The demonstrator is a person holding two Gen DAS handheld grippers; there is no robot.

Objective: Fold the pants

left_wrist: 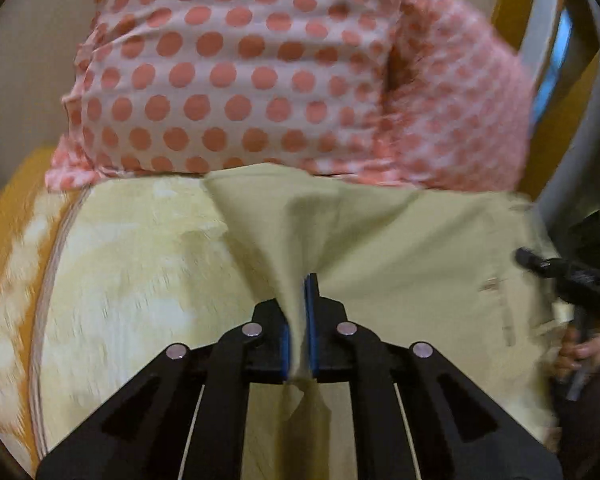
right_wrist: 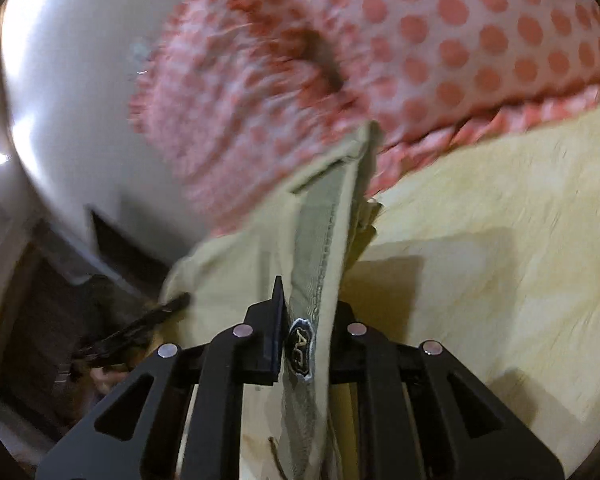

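Two tools, both clamped on one pair of pale khaki pants point(left_wrist: 380, 248); landmark for all placings: the pants. Left tool point(left_wrist: 300, 336): black linkage arms with blue pads, jaws pressed together on a gathered ridge of the cloth; the ridge fans away from the pads toward the far side, and a tail of it hangs down between the arms. Right tool point(right_wrist: 304, 340): black, pinched shut on the waistband edge of the pants point(right_wrist: 320, 256); a dark oval label point(right_wrist: 299, 347) with pale letters sits on the cloth right at the jaws; the grey-green inner band runs away from the tool toward the far side; the near finger shows edge-on, the far one is mostly hidden behind the cloth. Pants: lifted and bunched at both grips, the rest spread loosely over a pale yellow patterned sheet point(left_wrist: 140, 280); whether the surface under the sheet is a bed or a counter cannot be told. Beyond the pants: a person's pink garment with coral dots point(left_wrist: 236, 76), its hem just behind the far edge of the cloth; seen also from the right wrist point(right_wrist: 460, 32). Right of the pants in the left wrist view: the other tool's black body point(left_wrist: 572, 276), held in a hand point(left_wrist: 580, 354). Both views blurred at the edges.
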